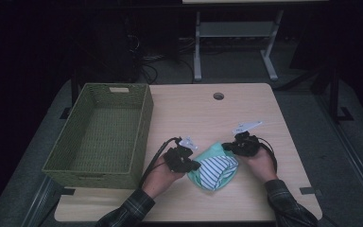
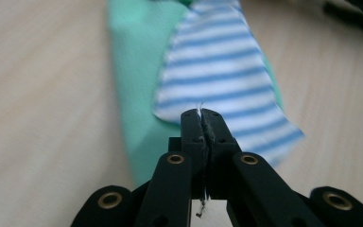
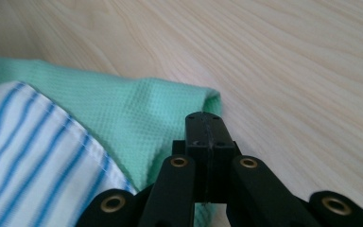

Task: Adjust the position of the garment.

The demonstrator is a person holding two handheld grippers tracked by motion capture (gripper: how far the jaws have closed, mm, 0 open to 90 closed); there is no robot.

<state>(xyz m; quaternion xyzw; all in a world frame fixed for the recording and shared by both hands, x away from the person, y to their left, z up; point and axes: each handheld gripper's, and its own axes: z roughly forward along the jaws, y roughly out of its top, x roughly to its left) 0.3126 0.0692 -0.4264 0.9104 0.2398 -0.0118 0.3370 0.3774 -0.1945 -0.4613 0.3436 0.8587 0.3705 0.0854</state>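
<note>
Left gripper [image 2: 202,116] jaws pressed together, white threads pinched in seam, tips at edge of blue-striped white cloth [image 2: 220,75]; firm grip on cloth not certain. Right gripper [image 3: 204,118] jaws closed, tips over corner of green waffle cloth [image 3: 137,111]; hold unclear. Both cloths bundled together on desk [image 1: 194,113], between hands, near front edge. Green woven basket [image 1: 144,123] at desk's left side.
</note>
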